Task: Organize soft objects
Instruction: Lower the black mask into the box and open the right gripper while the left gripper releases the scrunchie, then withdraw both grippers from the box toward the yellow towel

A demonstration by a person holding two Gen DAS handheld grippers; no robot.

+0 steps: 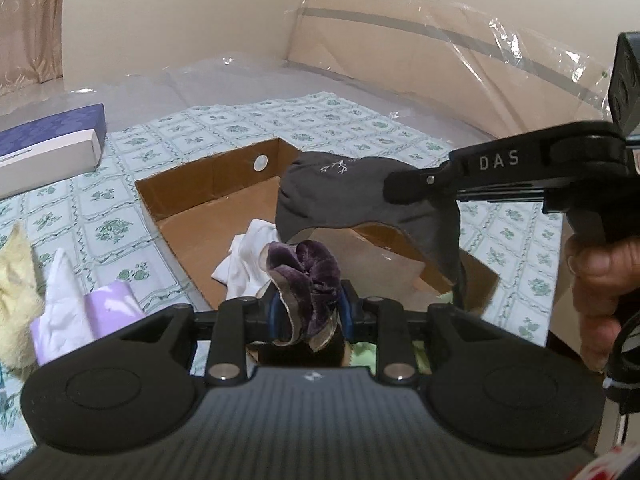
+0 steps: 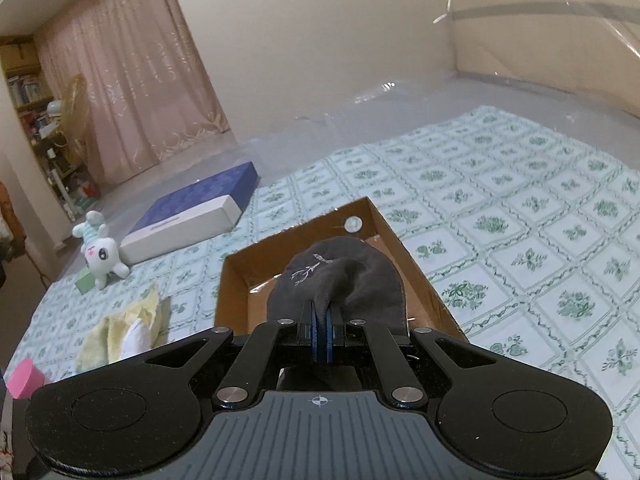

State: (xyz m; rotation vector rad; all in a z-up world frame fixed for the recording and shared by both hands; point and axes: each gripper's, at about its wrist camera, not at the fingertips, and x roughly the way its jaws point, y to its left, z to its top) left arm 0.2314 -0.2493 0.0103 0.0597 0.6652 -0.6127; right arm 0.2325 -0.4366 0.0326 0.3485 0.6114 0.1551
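My left gripper (image 1: 307,312) is shut on a purple velvet scrunchie (image 1: 308,276), held at the near edge of an open cardboard box (image 1: 208,184). A white cloth (image 1: 248,260) lies inside the box. My right gripper (image 2: 320,328) is shut on a dark grey sock (image 2: 340,276) with a small white embroidered twig, holding it above the box (image 2: 236,280). The right gripper also shows in the left wrist view (image 1: 404,190), coming in from the right with the grey sock (image 1: 344,200) hanging over the box.
The box sits on a green floral bedsheet (image 2: 520,216). A blue and white flat box (image 2: 196,216) and a white plush toy (image 2: 102,256) lie at the left. Yellow cloth (image 2: 120,332), a lilac cloth (image 1: 108,312), a pink block (image 2: 24,378) are near left.
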